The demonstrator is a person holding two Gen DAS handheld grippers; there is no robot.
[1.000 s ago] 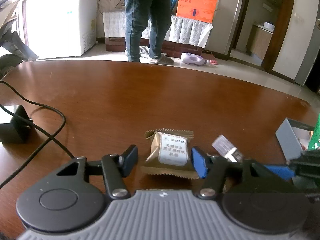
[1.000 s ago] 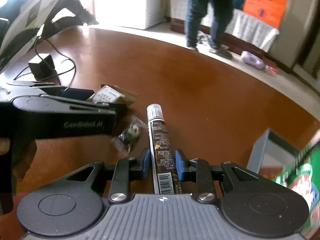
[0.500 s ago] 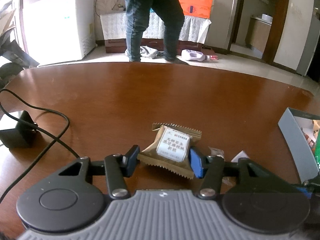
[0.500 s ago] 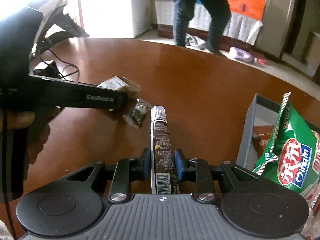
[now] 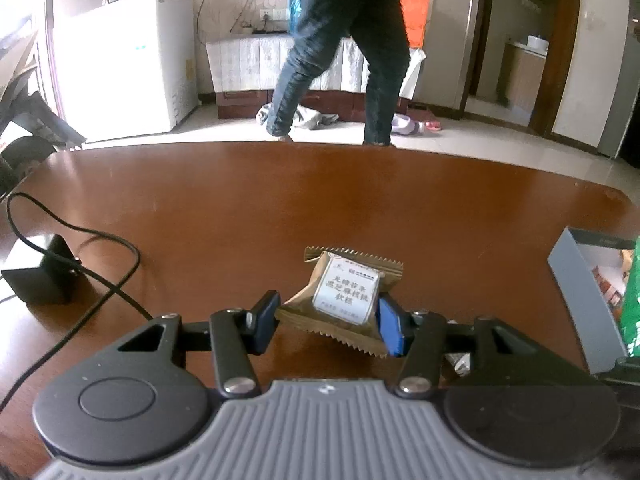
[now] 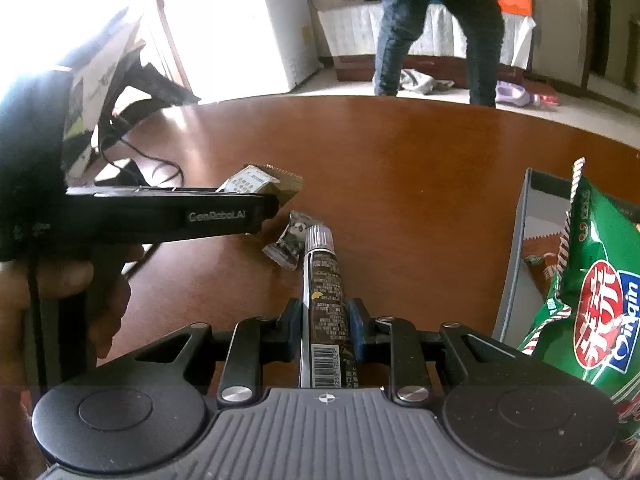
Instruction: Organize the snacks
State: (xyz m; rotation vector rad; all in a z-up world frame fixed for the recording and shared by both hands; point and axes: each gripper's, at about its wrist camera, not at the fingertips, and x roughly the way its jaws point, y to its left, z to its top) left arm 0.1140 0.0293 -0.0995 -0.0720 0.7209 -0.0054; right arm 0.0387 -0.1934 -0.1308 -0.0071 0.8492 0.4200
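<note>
I've got the left hand-held gripper point(image 5: 328, 320) pinching a brown snack packet point(image 5: 344, 300) w/ a white label. Both blue pads touch its sides, and the packet sits tilted, its serrated near edge hanging above the bench point(image 5: 320, 200). From the right wrist cam that same left hand-held gripper point(image 6: 260, 204) shows side-on, packet point(image 6: 256, 180) poking out at its tip, clear of the wood.

Right hand-held gripper point(image 6: 324, 328) is pressed onto a dark snack tube point(image 6: 324, 292), pads on either side of it approx. mid-length. Tube points straight fwd, silver cap point(image 6: 319, 238) at the far end, barcode at the near end by the gripper body.

A small clear-wrapped candy point(image 6: 294, 240) lies on the bench just left of the tube's cap, betw. the two grippers. In the left cam only a corner of a wrapper point(image 5: 460, 360) shows behind the right finger, can't tell if it's the same one.

Grey box point(image 6: 520, 248) sits at the right w/ a green chip bag point(image 6: 592, 292) leaning in it; other packets lie inside, too hidden to ID. Left cam has the box point(image 5: 580, 292) at its right edge.

Far left on the bench: black adapter point(image 5: 40, 280) w/ a cable point(image 5: 100, 240) looping off it. A person in jeans point(image 5: 340, 60) stands on the floor beyond the bench, white fridge point(image 5: 132, 60) to their left.
</note>
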